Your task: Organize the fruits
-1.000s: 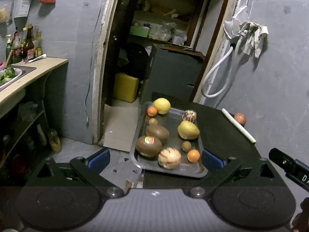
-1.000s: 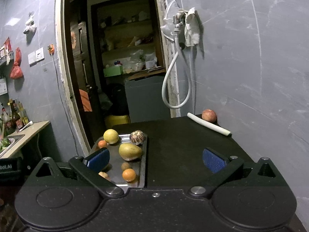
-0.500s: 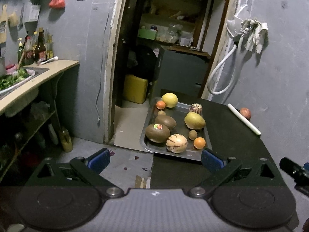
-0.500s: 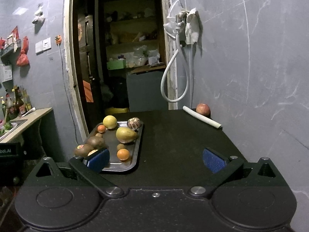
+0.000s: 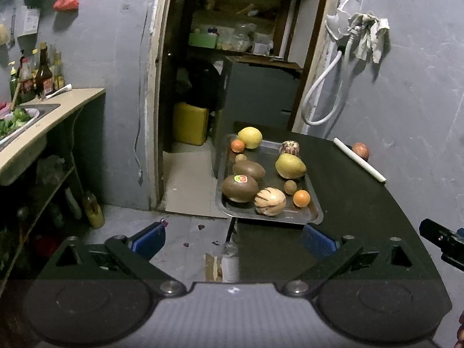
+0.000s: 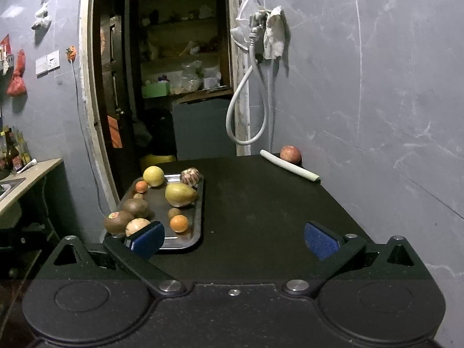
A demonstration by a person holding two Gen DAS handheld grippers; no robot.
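A metal tray [image 5: 314,207] [image 6: 198,217] sits at the left edge of a black table [image 6: 261,203] and holds several fruits: a yellow citrus [image 5: 250,137], a yellow mango [image 5: 290,166] [image 6: 179,195], two brown kiwis [image 5: 239,188], striped melons [image 5: 270,201], small oranges [image 5: 301,198] [image 6: 179,223]. A red apple [image 5: 360,150] [image 6: 291,153] lies at the far right corner behind a white stick [image 5: 359,159] [image 6: 290,169]. My left gripper [image 5: 233,239] is open and empty, in front of the tray. My right gripper [image 6: 233,239] is open and empty above the table's near part.
A grey wall runs along the table's right side with a white hose [image 6: 246,110] and rag. A doorway [image 5: 232,58] lies behind the table. A counter with sink and bottles [image 5: 43,110] stands at the left. The floor drops off left of the tray.
Both grippers have pulled back and risen away from the tray; the fruits look smaller and farther. Both stay open and empty.
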